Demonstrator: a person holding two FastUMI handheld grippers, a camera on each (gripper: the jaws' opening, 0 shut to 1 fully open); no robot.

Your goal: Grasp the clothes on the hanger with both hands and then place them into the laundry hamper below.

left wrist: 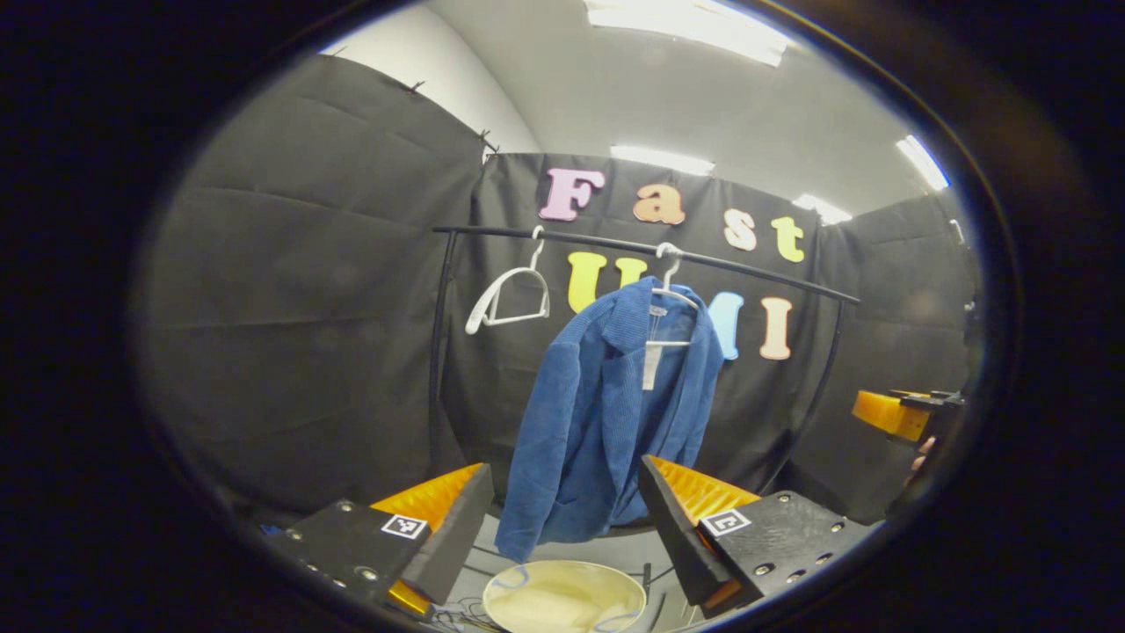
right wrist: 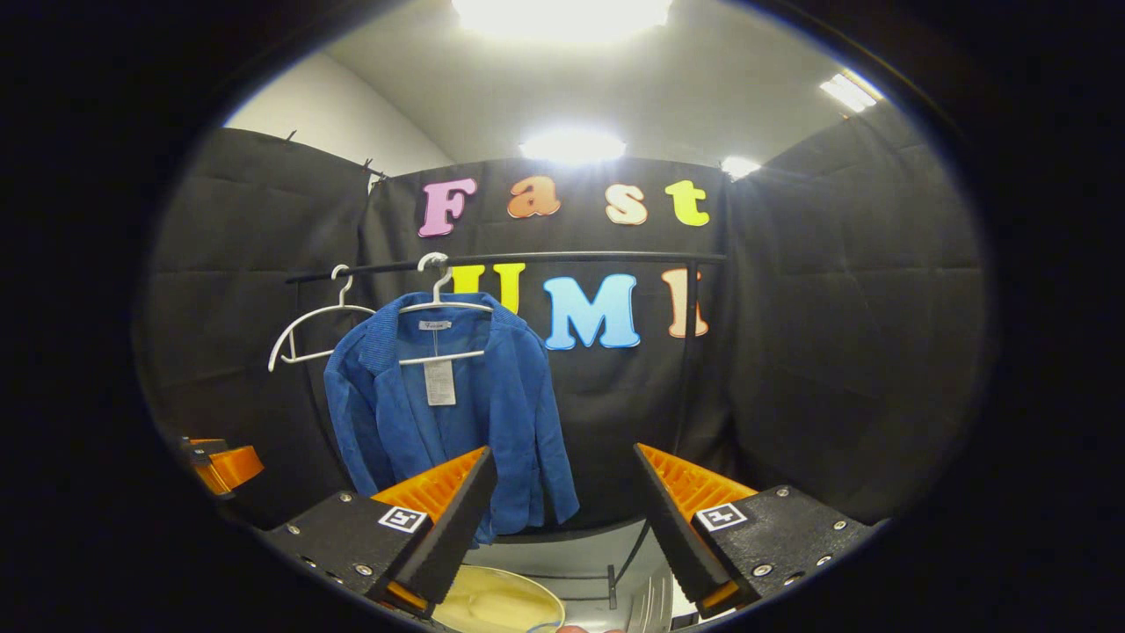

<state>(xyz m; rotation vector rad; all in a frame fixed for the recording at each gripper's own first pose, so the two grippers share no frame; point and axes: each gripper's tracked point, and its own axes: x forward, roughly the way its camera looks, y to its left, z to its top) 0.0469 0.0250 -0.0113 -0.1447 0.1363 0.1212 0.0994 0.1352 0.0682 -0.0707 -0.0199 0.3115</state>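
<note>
Blue corduroy jacket (left wrist: 606, 413) hangs lengthwise dead ahead of the left gripper (left wrist: 562, 519) — right gripper (right wrist: 562, 519) sits offset — both wide open, empty.

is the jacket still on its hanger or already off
On. The blue jacket hangs from a white hanger on the rail, both grippers apart from it.

Black cloth walls (left wrist: 299, 290) hung around the booth, white wall (right wrist: 325, 114) behind them, pale ceiling (left wrist: 615, 88) with bright strip lights (left wrist: 685, 22), grey floor (left wrist: 633, 549)
</note>
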